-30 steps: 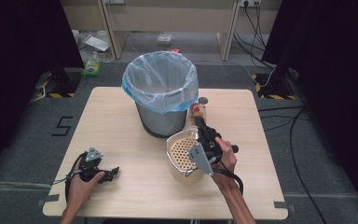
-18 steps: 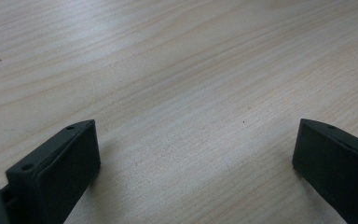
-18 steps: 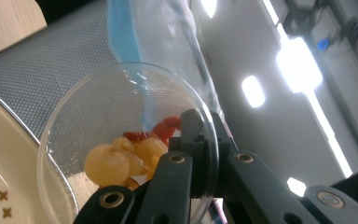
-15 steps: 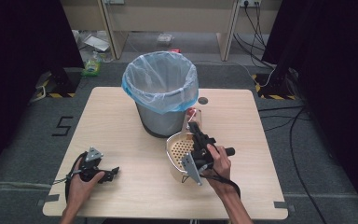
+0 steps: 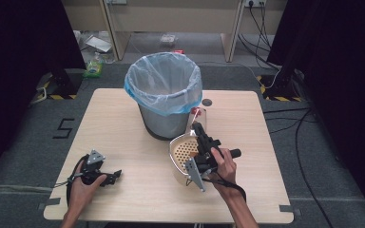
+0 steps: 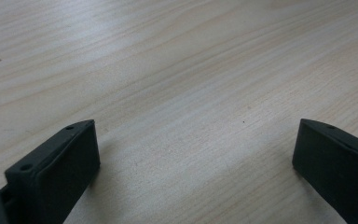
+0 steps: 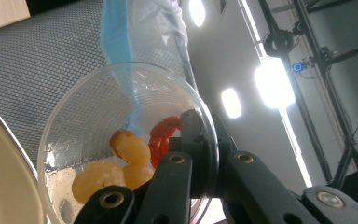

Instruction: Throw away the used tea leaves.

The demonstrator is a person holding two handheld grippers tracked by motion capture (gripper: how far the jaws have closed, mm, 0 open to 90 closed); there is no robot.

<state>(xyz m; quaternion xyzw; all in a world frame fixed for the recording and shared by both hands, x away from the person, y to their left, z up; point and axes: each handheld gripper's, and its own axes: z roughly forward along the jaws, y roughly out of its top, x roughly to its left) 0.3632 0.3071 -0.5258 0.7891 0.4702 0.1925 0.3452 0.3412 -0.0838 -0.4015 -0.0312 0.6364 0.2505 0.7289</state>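
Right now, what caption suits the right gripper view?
Right gripper pinching a clear cup of food pieces beside the lined bin.

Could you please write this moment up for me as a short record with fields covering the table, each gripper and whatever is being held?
surface: wooden table
bin: grey bin lined with a blue bag, standing mid-table
strainer: cream perforated strainer beside the bin
right gripper: shut on the rim of a clear plastic cup, tilted up by the bin
cup contents: yellow pieces and a red piece
left gripper: open, resting low over bare wood, nothing between its jaws
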